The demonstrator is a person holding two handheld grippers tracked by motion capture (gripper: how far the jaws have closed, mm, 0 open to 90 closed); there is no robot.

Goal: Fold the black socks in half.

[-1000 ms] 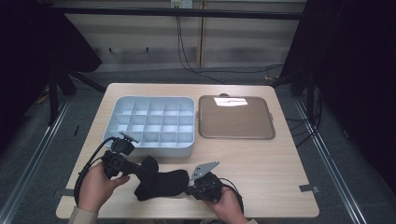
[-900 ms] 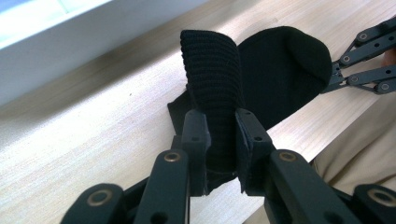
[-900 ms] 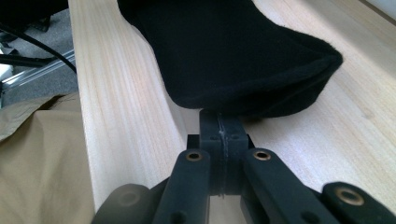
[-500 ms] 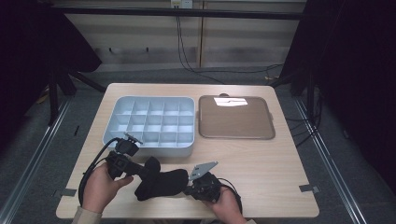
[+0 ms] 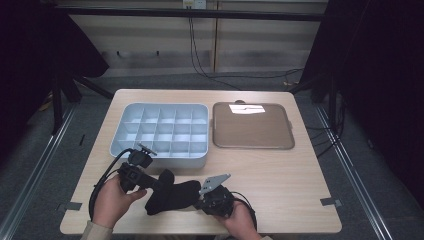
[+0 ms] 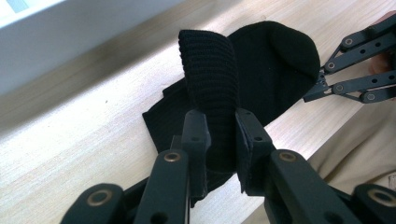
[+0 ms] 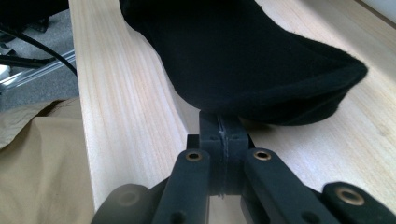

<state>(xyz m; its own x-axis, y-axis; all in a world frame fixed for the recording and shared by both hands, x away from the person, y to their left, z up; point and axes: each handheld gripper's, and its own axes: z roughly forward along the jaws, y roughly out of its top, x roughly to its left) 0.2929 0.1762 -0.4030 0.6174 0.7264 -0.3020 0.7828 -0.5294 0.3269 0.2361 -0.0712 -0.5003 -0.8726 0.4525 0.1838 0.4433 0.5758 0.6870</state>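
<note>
Sock (image 5: 172, 197), black knit, ribbed cuff and smooth rounded toe, lying on the pale wood-grain bench (image 5: 280, 190) near its front edge, between both tongs. Left tongs (image 6: 220, 140) clamping a raised fold of the ribbed cuff, lifting it upright off the bench. Right tongs (image 7: 223, 135) pressing together on the sock's edge at the opposite end, fabric bulging above the tips. Sitting behind: light grey plastic divider tray (image 5: 120, 137) with a grid of compartments, beside a flat brown tray (image 5: 252, 127) with rounded corners.
</note>
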